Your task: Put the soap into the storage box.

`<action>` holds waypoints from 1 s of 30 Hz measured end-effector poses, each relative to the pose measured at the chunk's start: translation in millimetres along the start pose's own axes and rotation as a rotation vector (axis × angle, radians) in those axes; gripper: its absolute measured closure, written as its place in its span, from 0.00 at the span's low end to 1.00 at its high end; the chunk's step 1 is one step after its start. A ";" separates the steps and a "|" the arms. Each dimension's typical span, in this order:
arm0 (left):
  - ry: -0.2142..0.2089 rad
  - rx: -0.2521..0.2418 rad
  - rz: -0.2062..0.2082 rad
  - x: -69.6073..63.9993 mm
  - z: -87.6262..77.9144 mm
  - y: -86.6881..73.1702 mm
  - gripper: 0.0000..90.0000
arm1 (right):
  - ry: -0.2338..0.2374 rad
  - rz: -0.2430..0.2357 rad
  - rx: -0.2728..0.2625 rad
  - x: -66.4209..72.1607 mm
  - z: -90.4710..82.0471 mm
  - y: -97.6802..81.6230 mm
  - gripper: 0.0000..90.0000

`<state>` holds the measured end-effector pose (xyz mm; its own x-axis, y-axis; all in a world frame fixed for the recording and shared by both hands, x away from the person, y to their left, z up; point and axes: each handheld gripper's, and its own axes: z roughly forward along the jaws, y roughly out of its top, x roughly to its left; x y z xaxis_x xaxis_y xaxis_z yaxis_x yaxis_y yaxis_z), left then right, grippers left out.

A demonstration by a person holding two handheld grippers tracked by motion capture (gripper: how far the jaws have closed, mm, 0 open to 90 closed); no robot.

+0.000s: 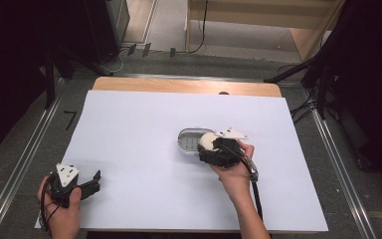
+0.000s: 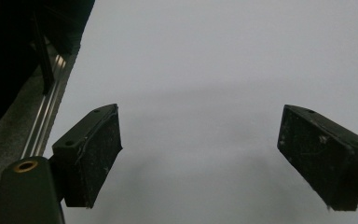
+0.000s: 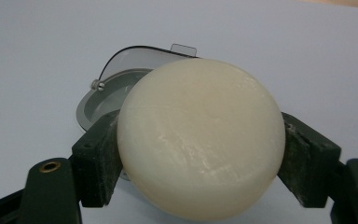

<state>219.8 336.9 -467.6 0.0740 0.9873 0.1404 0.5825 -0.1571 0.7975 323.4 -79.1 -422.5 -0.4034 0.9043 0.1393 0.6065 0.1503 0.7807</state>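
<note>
A round cream-white bar of soap (image 3: 200,137) fills the right gripper view, and my right gripper (image 3: 200,158) is shut on it, one black pad pressing each side. Just behind the soap lies a grey soap case (image 3: 103,98) with a clear hinged lid (image 3: 135,56) standing open. From above, the soap (image 1: 207,141) hangs at the near right rim of the case (image 1: 188,141), near the middle of the table, with the right gripper (image 1: 214,147) around it. At the table's front left corner my left gripper (image 1: 95,183) is open over bare white surface; its pads (image 2: 98,149) stand far apart with nothing between them.
A white sheet (image 1: 144,164) covers the wooden table (image 1: 179,85). Metal rails (image 1: 25,154) run along both sides of the table. Black stands and cables (image 1: 313,94) sit at the back right, and dark equipment at the back left.
</note>
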 end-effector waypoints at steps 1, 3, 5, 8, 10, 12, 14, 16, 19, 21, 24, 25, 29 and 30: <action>0.000 0.000 0.000 0.0 0.0 0.0 0.16 | 0.000 0.000 0.000 0.0 0.0 0.0 0.28; 0.000 0.000 0.000 0.0 0.0 0.0 0.16 | 0.001 -0.001 0.001 1.6 1.1 1.2 0.28; -0.001 0.002 0.000 0.2 -0.1 0.1 0.16 | 0.004 -0.005 0.000 3.8 3.4 2.8 0.28; -0.002 0.002 -0.001 0.2 -0.1 0.1 0.16 | 0.005 -0.006 0.004 5.8 5.7 4.2 0.28; -0.003 0.000 -0.002 0.3 0.0 0.0 0.16 | 0.006 -0.004 0.005 6.5 6.6 4.6 0.28; -0.004 -0.001 -0.003 0.3 0.1 0.0 0.16 | 0.009 -0.003 0.006 7.7 8.1 5.3 0.28; -0.004 0.000 -0.006 0.2 0.0 0.1 0.16 | 0.010 -0.002 0.010 9.1 10.5 6.3 0.28; -0.003 0.001 -0.004 0.4 -0.1 0.1 0.16 | 0.009 -0.002 0.013 10.0 11.8 7.0 0.28; -0.003 0.002 -0.004 0.4 -0.1 0.1 0.16 | 0.008 -0.003 0.013 11.2 13.3 7.8 0.28; -0.003 0.002 -0.004 0.4 0.0 0.1 0.16 | 0.012 -0.001 0.015 12.4 14.6 8.7 0.28; -0.003 0.002 -0.004 0.4 -0.1 0.1 0.16 | 0.011 0.001 0.020 14.5 18.4 10.6 0.28; -0.003 0.002 -0.004 0.4 -0.1 0.1 0.16 | 0.011 0.001 0.020 14.5 18.4 10.6 0.28; -0.004 0.002 -0.004 0.5 -0.1 0.1 0.16 | 0.010 0.012 0.029 16.1 24.1 11.5 0.28; -0.003 0.002 -0.004 0.5 -0.1 0.1 0.16 | 0.012 0.008 0.028 15.9 25.3 11.5 0.28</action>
<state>219.8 337.5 -467.4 0.0744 0.9880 0.1352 0.5845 -0.1530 0.7968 341.2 -52.9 -426.7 -0.4069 0.9005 0.1531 0.6288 0.1546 0.7621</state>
